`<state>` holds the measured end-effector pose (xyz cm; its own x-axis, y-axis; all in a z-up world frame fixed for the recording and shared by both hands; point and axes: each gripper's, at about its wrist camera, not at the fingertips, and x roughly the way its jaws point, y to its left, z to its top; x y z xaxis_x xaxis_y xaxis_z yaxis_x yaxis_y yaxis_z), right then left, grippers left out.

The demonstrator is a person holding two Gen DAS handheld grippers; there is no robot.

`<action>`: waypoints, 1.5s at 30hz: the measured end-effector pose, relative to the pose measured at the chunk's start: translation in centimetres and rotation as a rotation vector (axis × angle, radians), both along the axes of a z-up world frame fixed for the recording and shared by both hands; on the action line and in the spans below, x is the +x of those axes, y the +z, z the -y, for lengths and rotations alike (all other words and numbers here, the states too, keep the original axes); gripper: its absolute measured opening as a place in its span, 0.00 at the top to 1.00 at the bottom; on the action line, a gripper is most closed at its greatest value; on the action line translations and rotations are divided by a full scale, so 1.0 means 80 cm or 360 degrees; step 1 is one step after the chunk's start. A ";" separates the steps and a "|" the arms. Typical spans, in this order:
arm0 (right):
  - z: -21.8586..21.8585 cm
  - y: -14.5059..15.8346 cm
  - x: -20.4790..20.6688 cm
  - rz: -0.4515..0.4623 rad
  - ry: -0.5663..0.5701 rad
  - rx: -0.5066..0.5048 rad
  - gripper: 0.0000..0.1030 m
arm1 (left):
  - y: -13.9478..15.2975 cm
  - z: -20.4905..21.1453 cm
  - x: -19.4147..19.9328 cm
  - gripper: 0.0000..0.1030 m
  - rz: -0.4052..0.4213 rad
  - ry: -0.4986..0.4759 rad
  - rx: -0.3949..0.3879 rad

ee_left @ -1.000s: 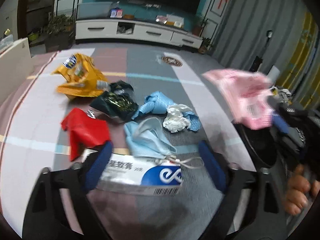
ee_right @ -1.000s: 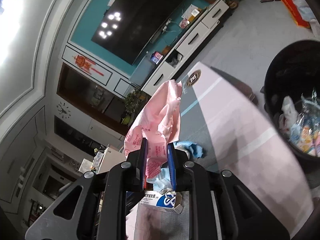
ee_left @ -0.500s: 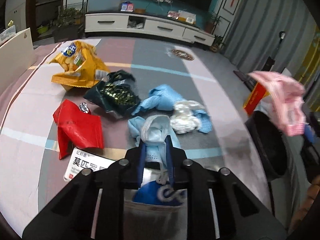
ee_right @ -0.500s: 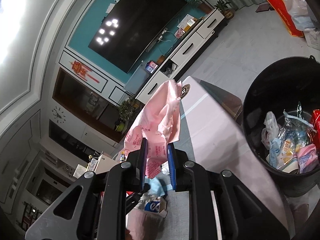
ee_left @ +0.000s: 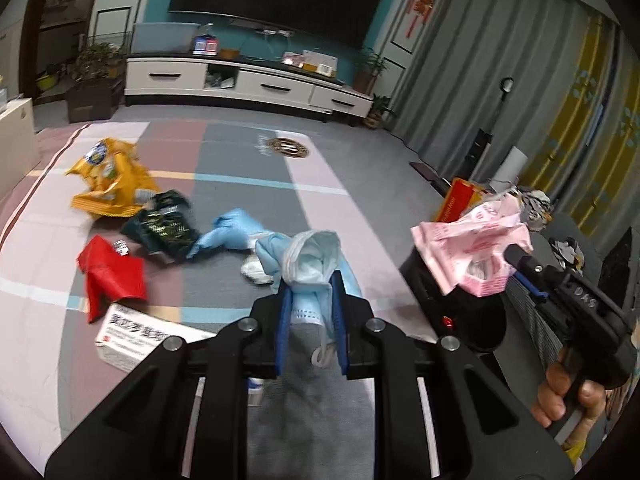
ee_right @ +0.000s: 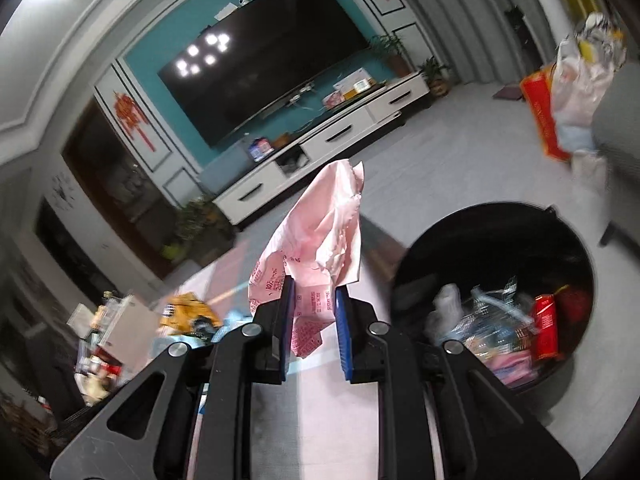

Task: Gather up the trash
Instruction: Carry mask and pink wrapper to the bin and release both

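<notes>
**Two pieces in hand, six or so left on the tabletop**

Both grippers are loaded. The left gripper (ee_left: 310,300) has its fingers closed on a pale blue face mask (ee_left: 310,258), lifted clear of the tabletop (ee_left: 248,160). The right gripper (ee_right: 314,320) pinches a crumpled pink wrapper (ee_right: 320,240) beside the black trash bin (ee_right: 492,216), not yet over its mouth; the bin already holds a heap of wrappers, so a good part of the work looks done. Left lying on the tabletop: a yellow snack bag (ee_left: 108,180), dark green packet (ee_left: 162,226), red packet (ee_left: 112,276), blue glove (ee_left: 230,234), white wad (ee_left: 256,270) and a white medicine box (ee_left: 132,340).
</notes>
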<state>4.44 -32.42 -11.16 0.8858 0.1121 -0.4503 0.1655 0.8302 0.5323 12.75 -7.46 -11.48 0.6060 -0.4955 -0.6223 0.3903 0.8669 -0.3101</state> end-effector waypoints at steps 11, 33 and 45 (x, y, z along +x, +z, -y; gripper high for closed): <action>0.055 -0.011 -0.028 -0.0131 -0.0204 -0.0121 0.81 | 0.010 0.134 -0.004 0.79 -0.0020 -0.0314 0.0032; 0.108 -0.074 -0.019 -0.0635 -0.0259 -0.0219 0.69 | -0.061 0.287 -0.010 0.44 -0.0134 -0.0510 0.0217; 0.100 -0.057 -0.023 -0.0508 -0.0254 -0.0153 0.61 | -0.030 0.216 -0.040 0.15 0.0035 -0.0419 0.0199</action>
